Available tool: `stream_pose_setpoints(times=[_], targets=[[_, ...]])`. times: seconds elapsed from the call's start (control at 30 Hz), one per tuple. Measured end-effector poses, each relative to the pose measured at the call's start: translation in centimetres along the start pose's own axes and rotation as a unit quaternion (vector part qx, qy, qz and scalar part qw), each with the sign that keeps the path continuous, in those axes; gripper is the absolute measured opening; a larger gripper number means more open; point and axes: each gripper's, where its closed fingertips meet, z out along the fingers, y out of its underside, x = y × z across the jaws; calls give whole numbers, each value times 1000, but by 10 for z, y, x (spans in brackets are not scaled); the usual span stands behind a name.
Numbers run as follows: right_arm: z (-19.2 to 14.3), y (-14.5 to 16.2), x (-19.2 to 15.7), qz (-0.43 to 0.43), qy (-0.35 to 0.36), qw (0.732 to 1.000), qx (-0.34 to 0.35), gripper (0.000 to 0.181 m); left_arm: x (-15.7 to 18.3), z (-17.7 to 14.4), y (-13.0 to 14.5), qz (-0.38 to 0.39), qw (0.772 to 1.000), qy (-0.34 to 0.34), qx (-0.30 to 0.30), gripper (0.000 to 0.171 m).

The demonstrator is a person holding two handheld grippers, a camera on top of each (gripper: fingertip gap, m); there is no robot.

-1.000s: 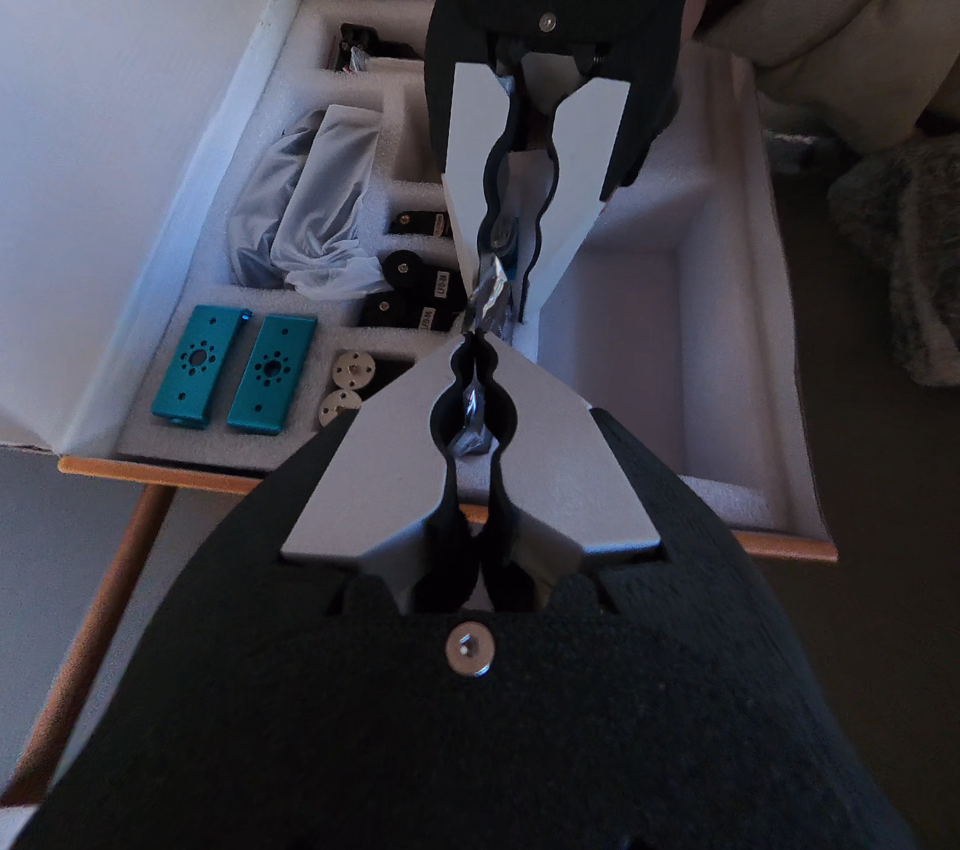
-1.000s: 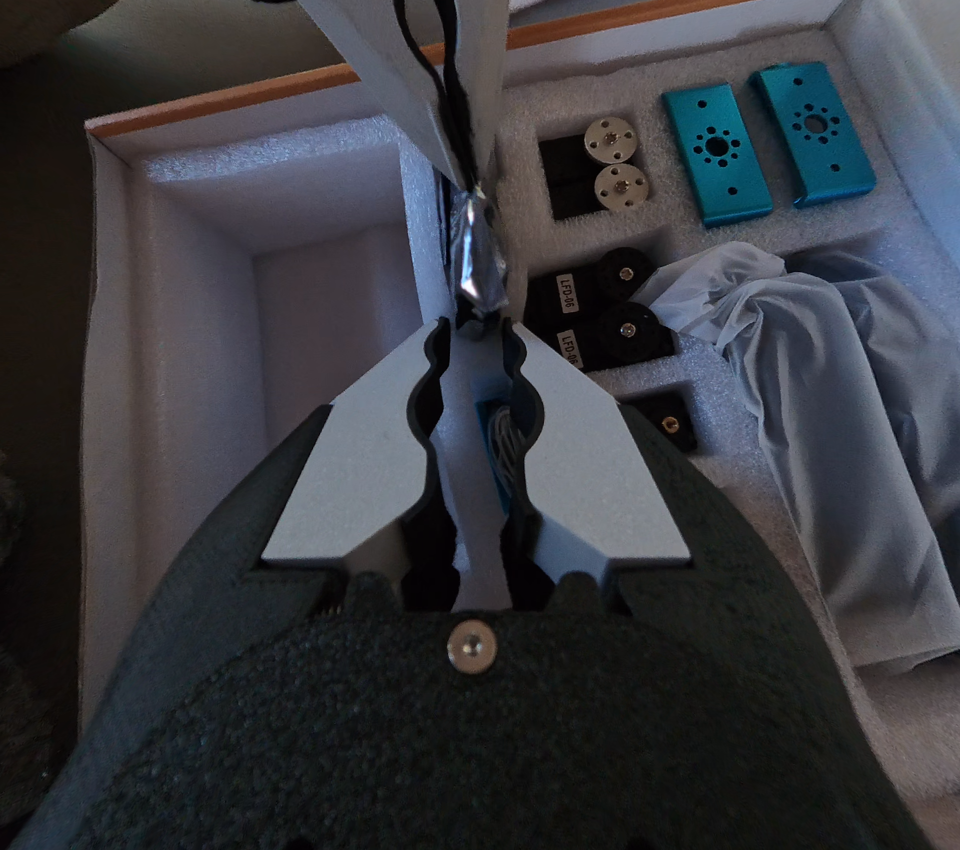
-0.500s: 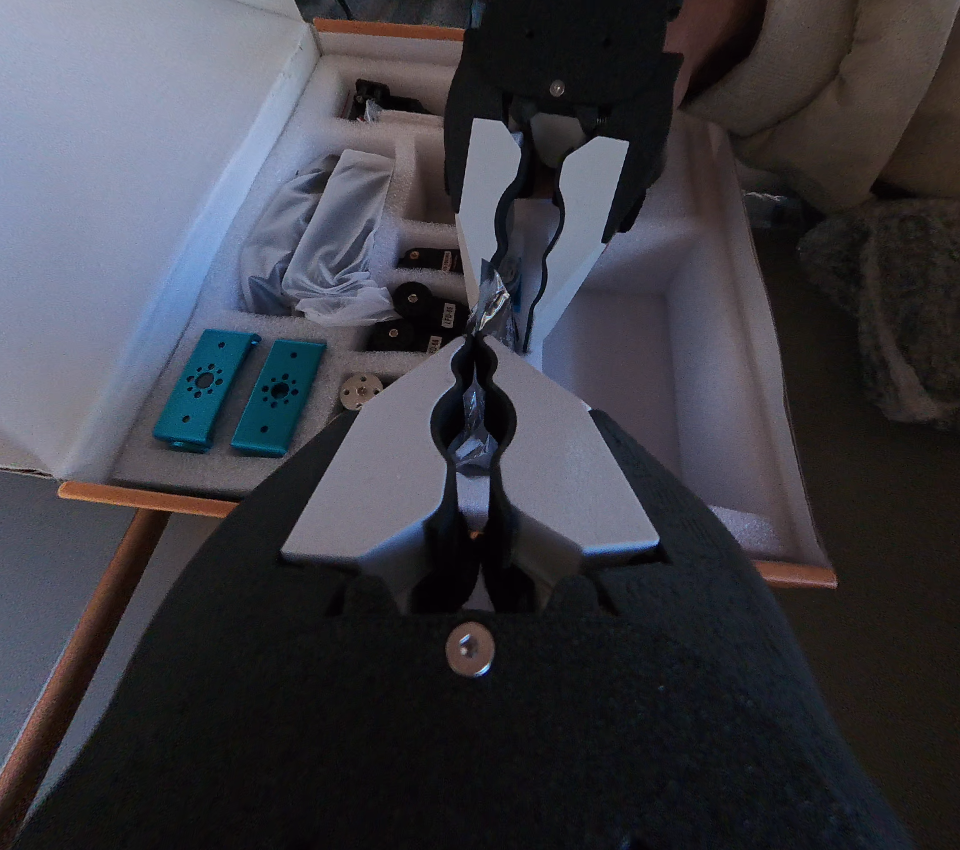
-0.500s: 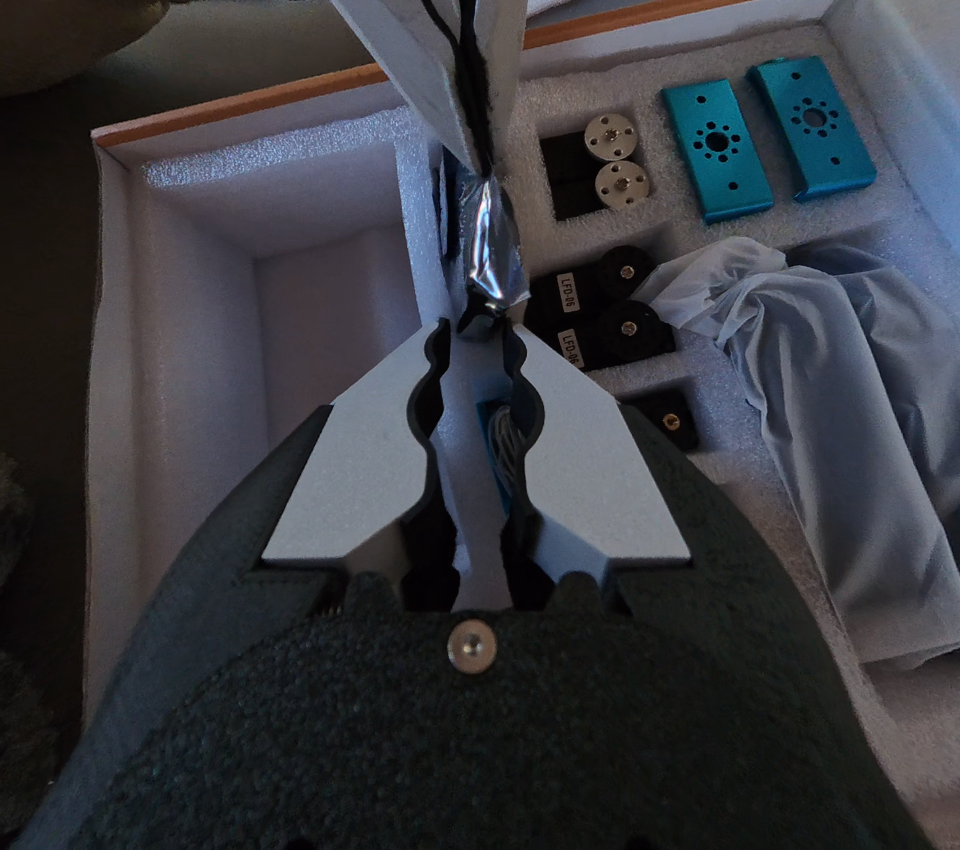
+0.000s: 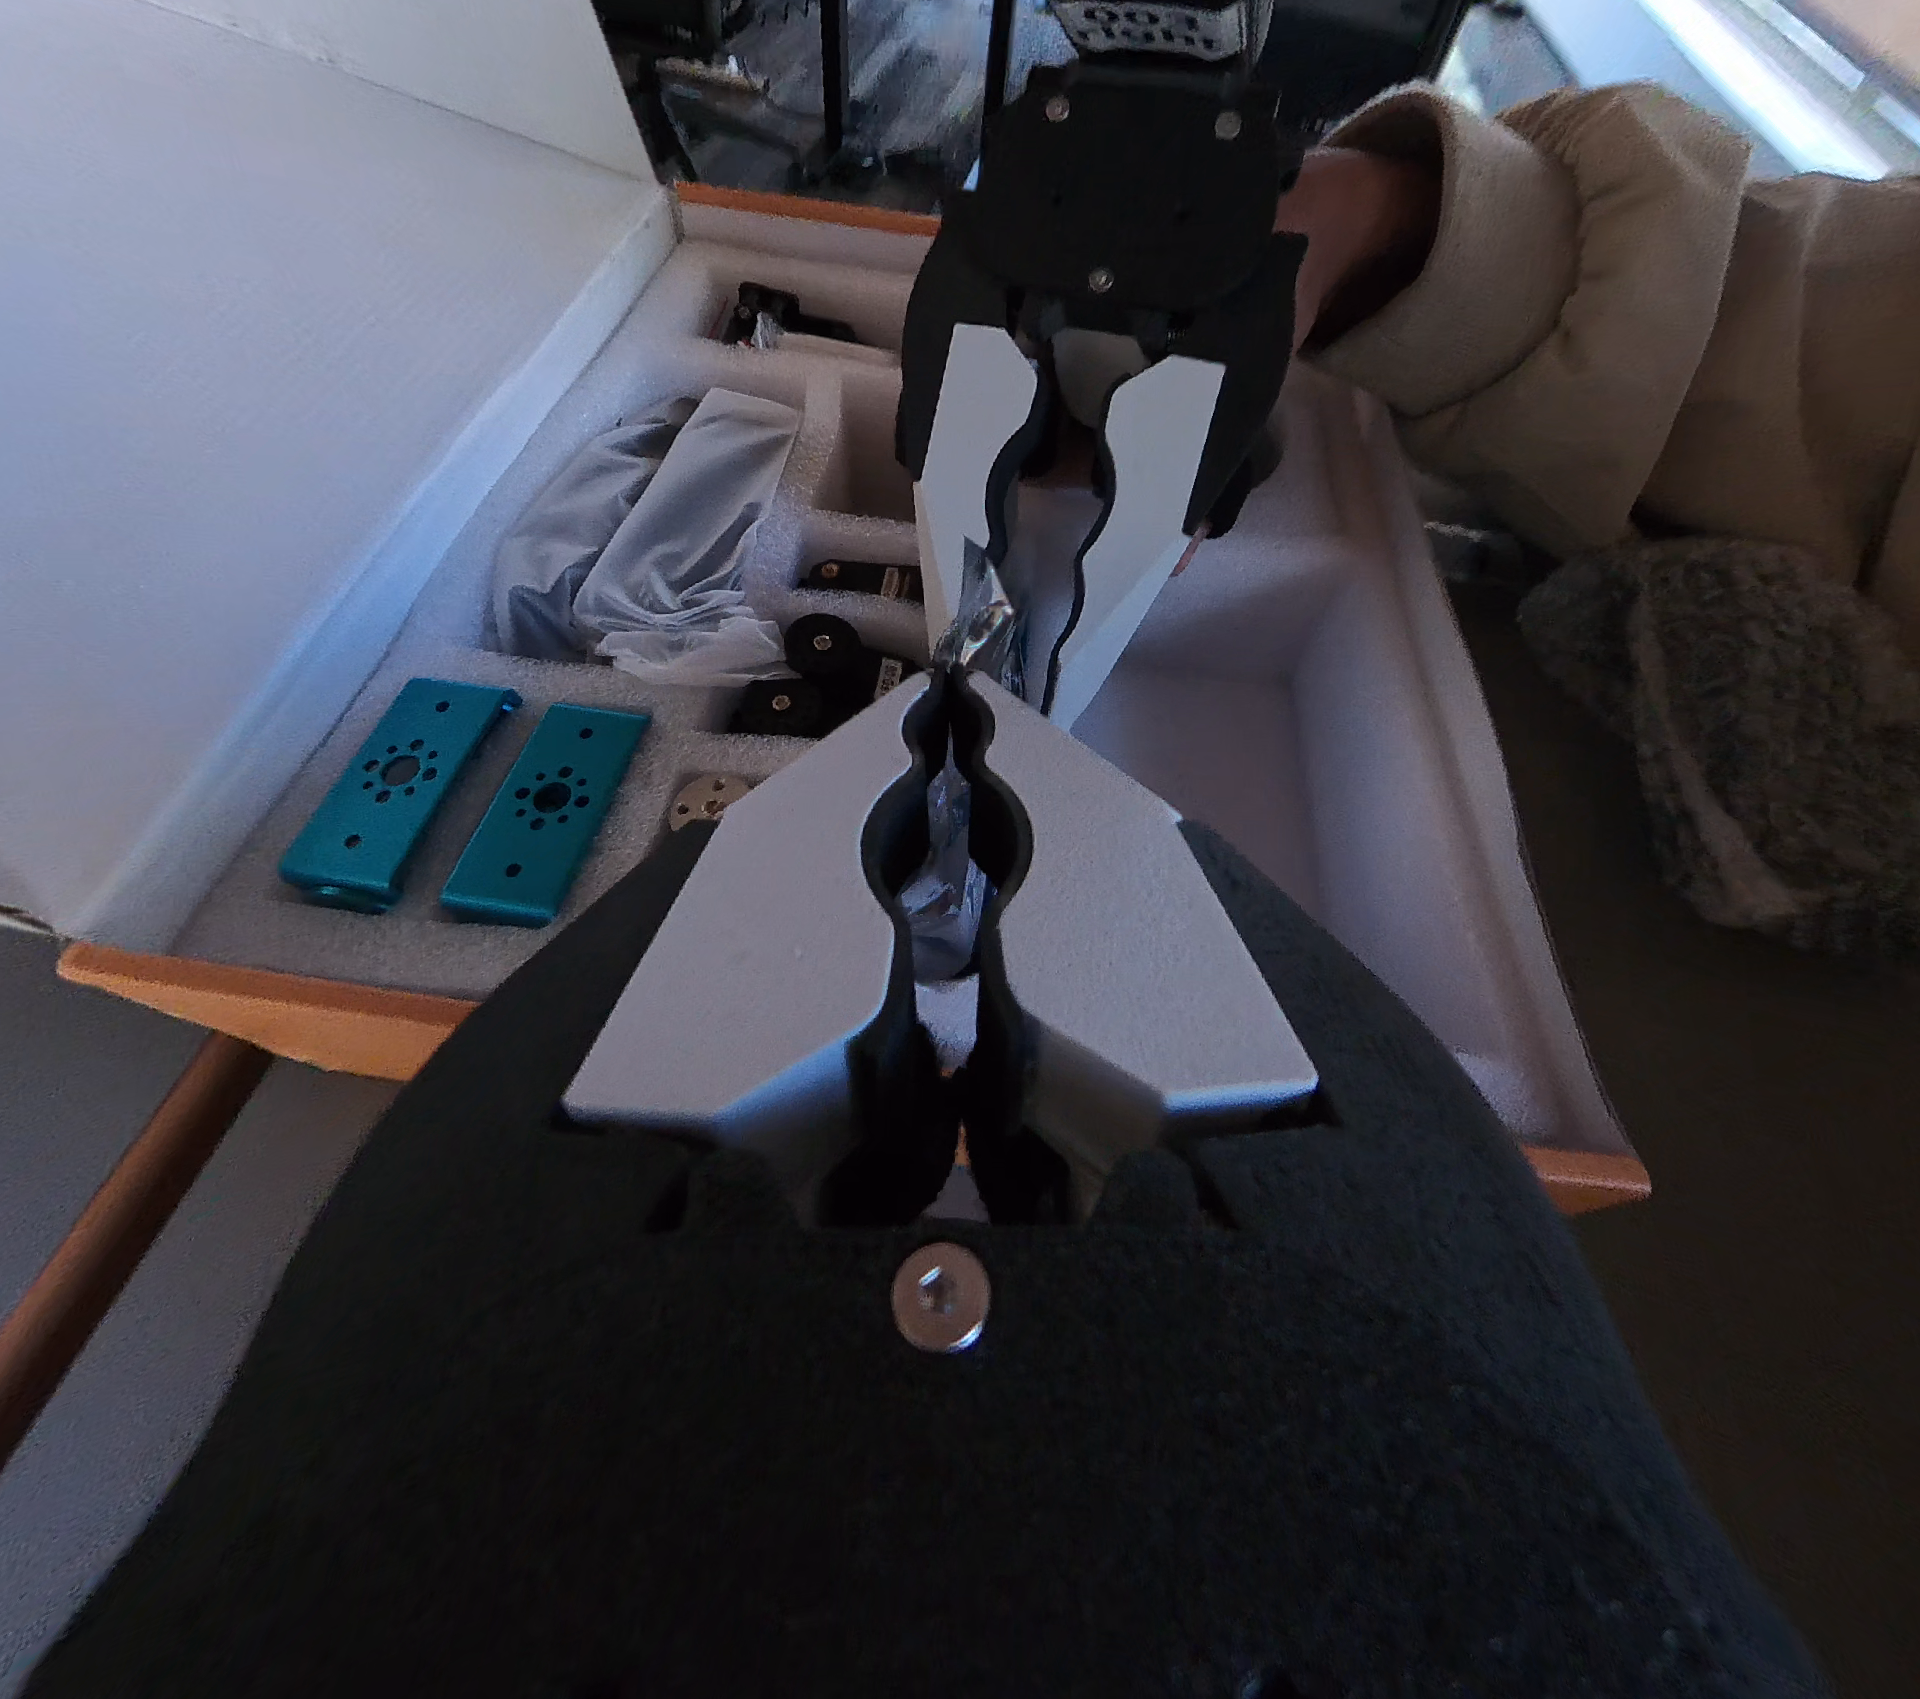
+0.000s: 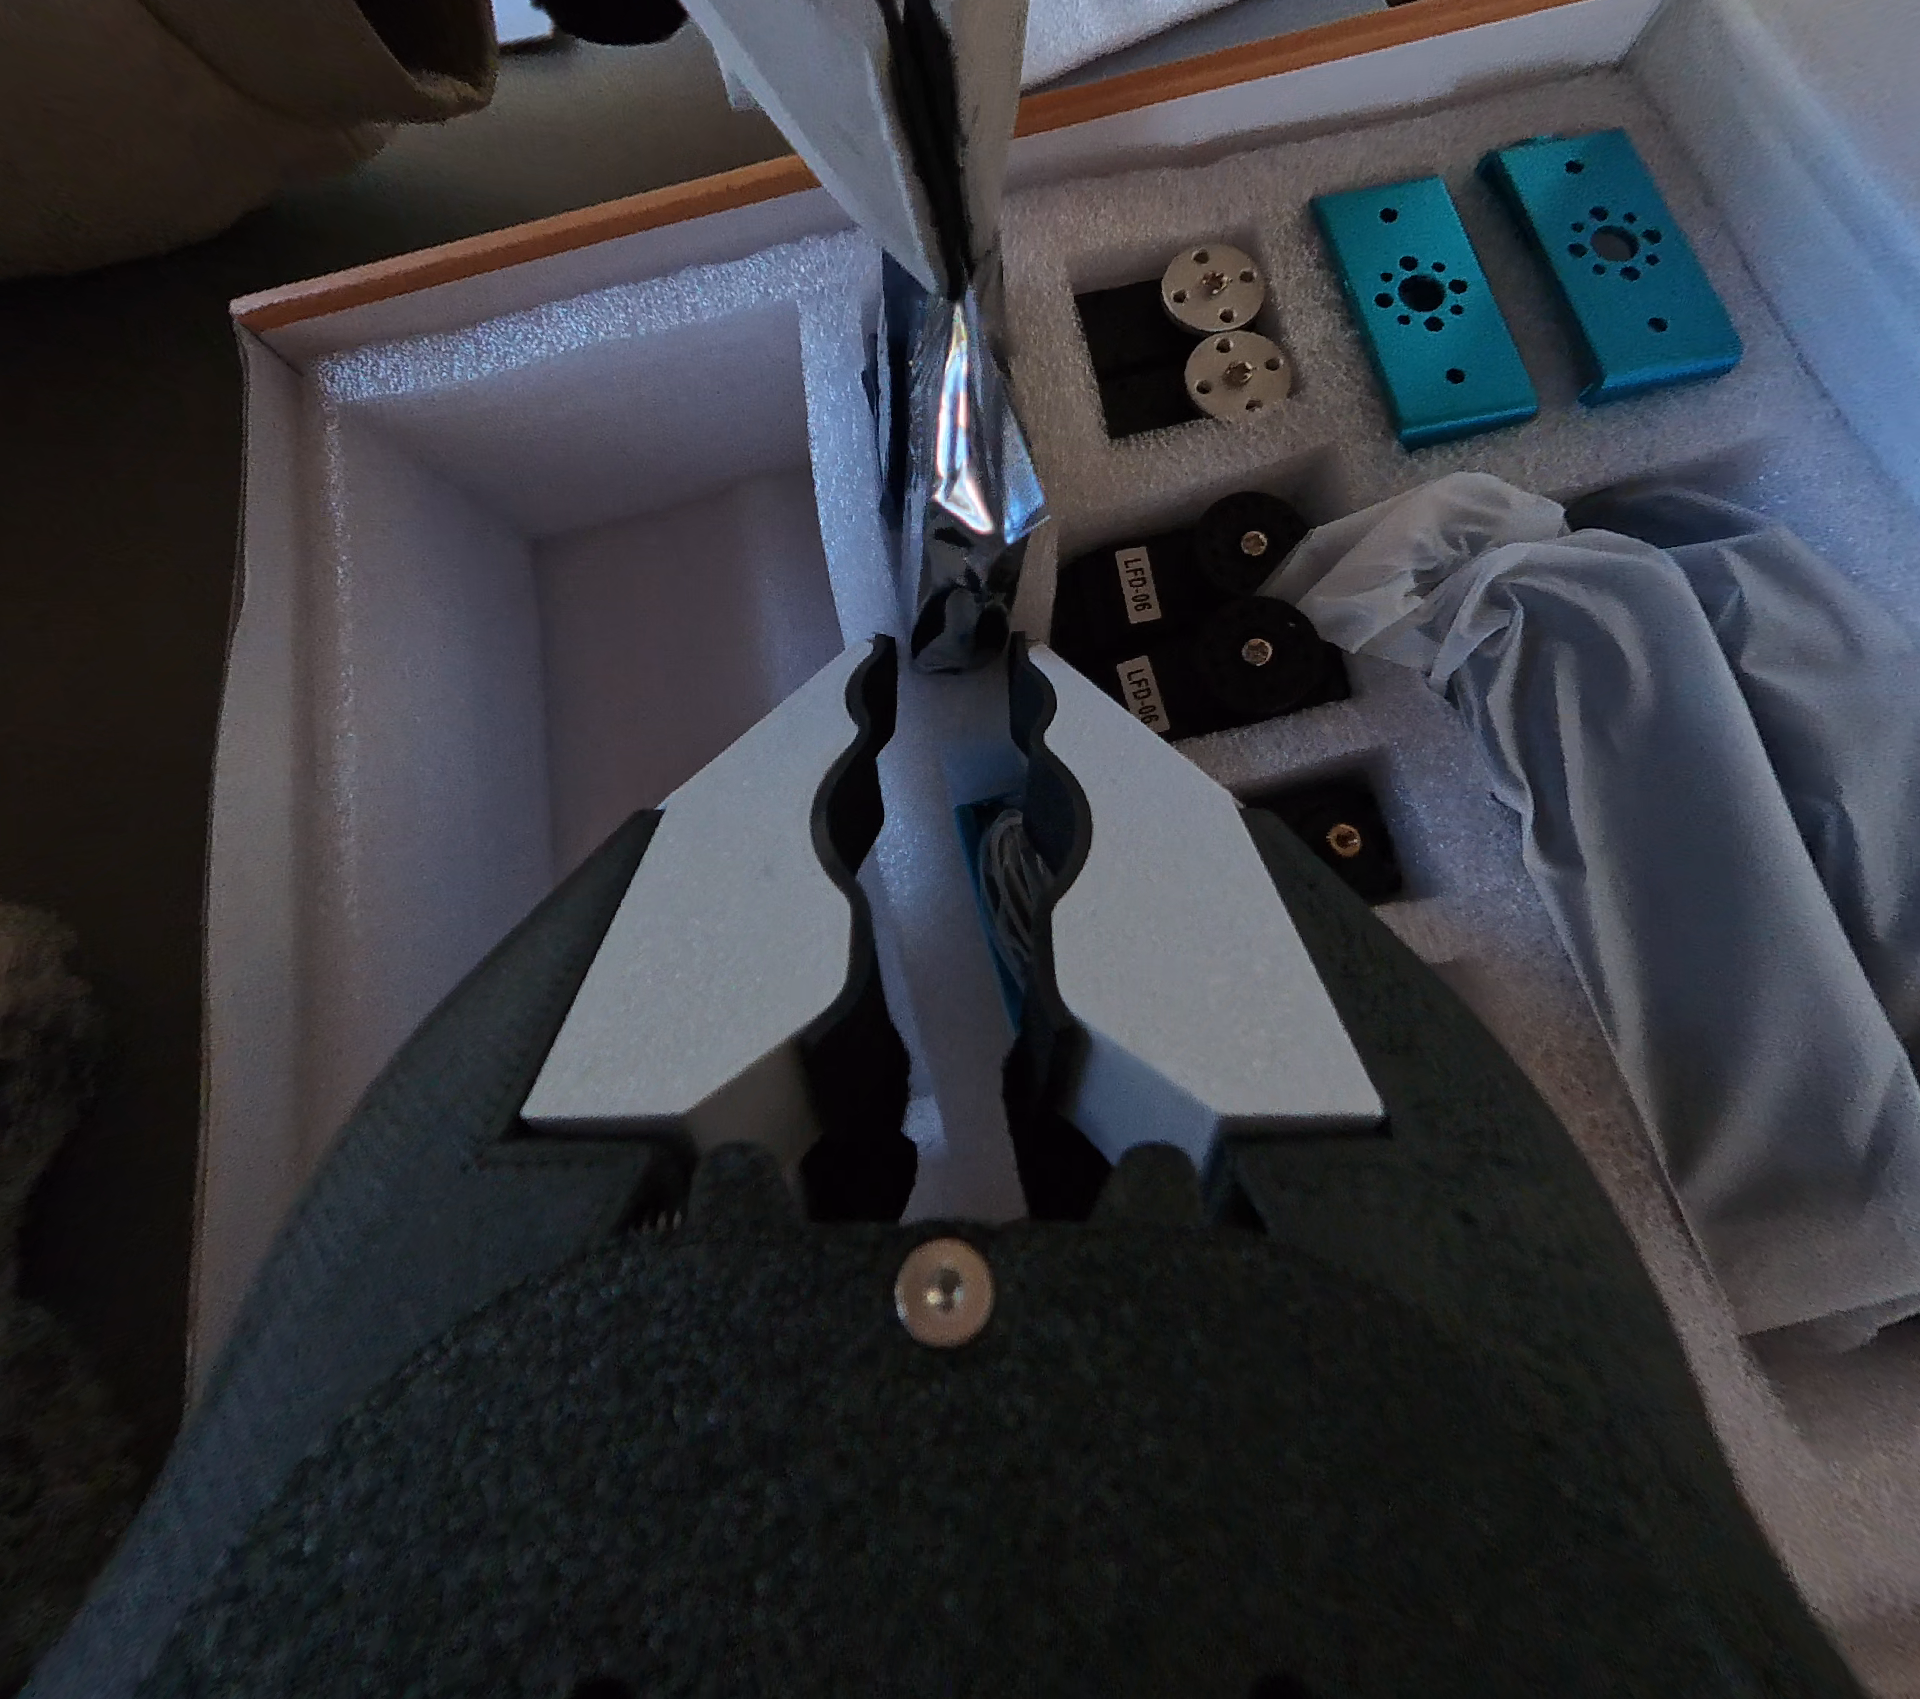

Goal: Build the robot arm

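Packaging comes first: a white box (image 5: 260, 299) lies open on a wood-edged table (image 5: 260, 1015), lid thrown back, with a foam insert (image 5: 1382, 610) cut into pockets. The biggest pocket, a deep well (image 5: 1195, 818), takes up the side nearest the cream sleeve (image 5: 1558, 319). Across the foam divider lie crumpled grey wrapping (image 5: 644, 548), two teal drilled plates (image 5: 395, 792), black servos (image 6: 1226, 641) and a pair of silver discs (image 6: 1214, 288).

Over the last second the two tools have drawn apart and risen over the box, so more of the silver foil bag (image 6: 961, 444) shows between them. The left gripper (image 5: 951, 693) is clamped tight on one end of it, with crinkled foil filling the round hollow behind the tips. The right gripper (image 6: 951, 652) has its fingers parted. The bag's dark free end sits at their tips, resting against one finger in the left wrist view, not pinched. So the bag hangs from the left tool alone, above the divider between the well and the servo pockets.

Room is good on the well side, with bare foam walls on every side and nothing sticking up. The servo side is crowded, and the raised lid closes off the far edge beyond the teal plates.
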Motion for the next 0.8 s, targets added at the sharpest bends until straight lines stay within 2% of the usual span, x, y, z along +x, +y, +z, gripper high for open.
stream_pose_setpoints(times=[0.17,0.3,0.37,0.47,0.57,0.63,0.7,0.77,0.8], targets=[[-5,-5,0,9,-9,1000,18,22,-1,0,-6,-4,1000,0,23,0],[-11,-23,2,5,1,998,64,33,-1,-3,-16,6,1000,5,17,0],[-8,-28,-1,5,-2,998,69,32,0,0,-14,12,1000,8,6,0],[-13,-48,-3,31,-20,992,118,30,4,1,-16,6,1000,17,19,0],[-2,-48,3,-4,11,996,90,19,2,-1,-13,1,1000,12,16,0],[0,-51,5,-5,7,996,85,17,-1,-3,-12,-10,1000,10,18,0],[-4,-57,6,-4,4,995,98,17,-4,-6,-17,-26,999,5,37,0],[-18,-76,5,7,-6,988,156,17,-3,-15,-39,-49,993,10,103,0],[-26,-84,3,22,-23,983,180,17,-4,-23,-52,-55,989,6,139,8]])
